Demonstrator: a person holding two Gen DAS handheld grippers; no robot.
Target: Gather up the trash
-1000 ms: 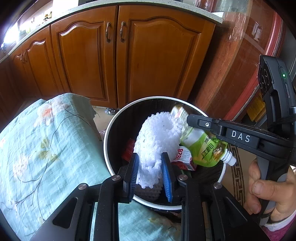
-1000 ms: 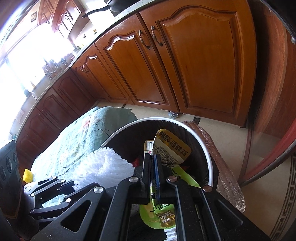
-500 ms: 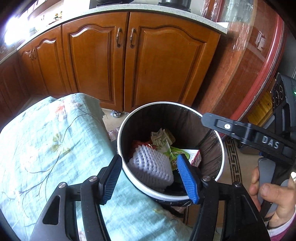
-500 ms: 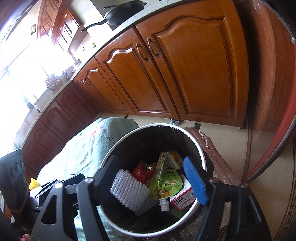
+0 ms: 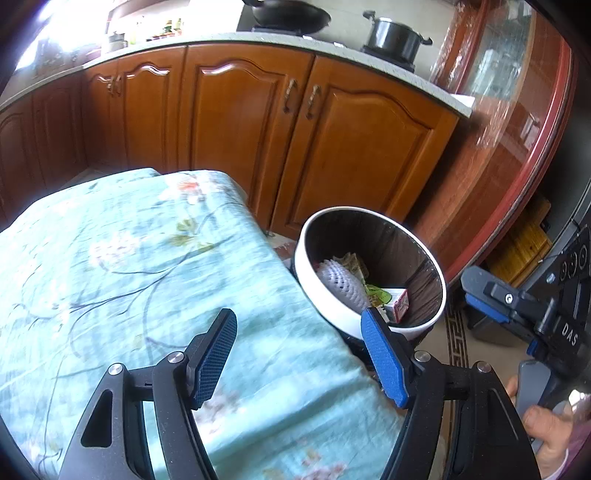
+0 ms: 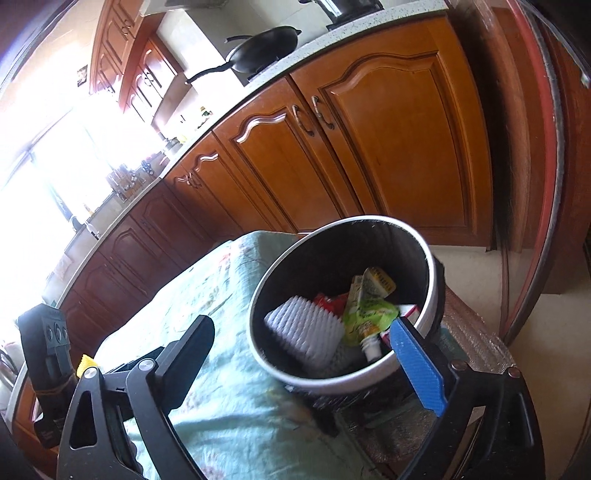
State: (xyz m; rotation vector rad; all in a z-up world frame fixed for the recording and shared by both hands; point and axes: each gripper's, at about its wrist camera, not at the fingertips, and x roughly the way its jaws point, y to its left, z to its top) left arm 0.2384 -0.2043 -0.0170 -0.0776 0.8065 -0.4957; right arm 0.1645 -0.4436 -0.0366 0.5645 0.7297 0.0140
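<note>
Mostly one readable mark: "DAS" in white caps on the right gripper's [image 5: 517, 299] black body, seen at the right edge of the left wrist view. Print on the trash is too small/blurred to read.

Left gripper [image 5: 299, 354]: jaws apart, just been opening, nothing between the blue pads; it sits over the cloth [image 5: 147, 258], bin off to its right. Right gripper [image 6: 310, 354]: jaws very wide, also just been opening, nothing held; the bin's near rim lies between its fingers in the view.

Trash all lies in the bin [image 6: 258, 332], a round black can w/ white rim, standing just beside the cloth-covered surface. Inside: white foam net [image 6: 306, 332] at left, green pouch [image 6: 369, 317] w/ white spout in the middle, yellow-topped pack [image 6: 380, 282] behind it, red wrapper [image 6: 328, 301], small red-and-white carton [image 5: 400, 302] on the right.

Around: pale teal floral cloth; wood cabinets [image 5: 258, 129] behind, speckled counter [image 5: 258, 37] on top w/ a black wok [image 5: 291, 14] and a lidded pot [image 5: 395, 35]. Dark red cabinet w/ plastic film [image 5: 517, 110] at right. Small yellow thing [image 6: 85, 362] near the left gripper body in the right wrist view, can't tell what. A hand [image 5: 550, 435] grips the right tool's handle.
</note>
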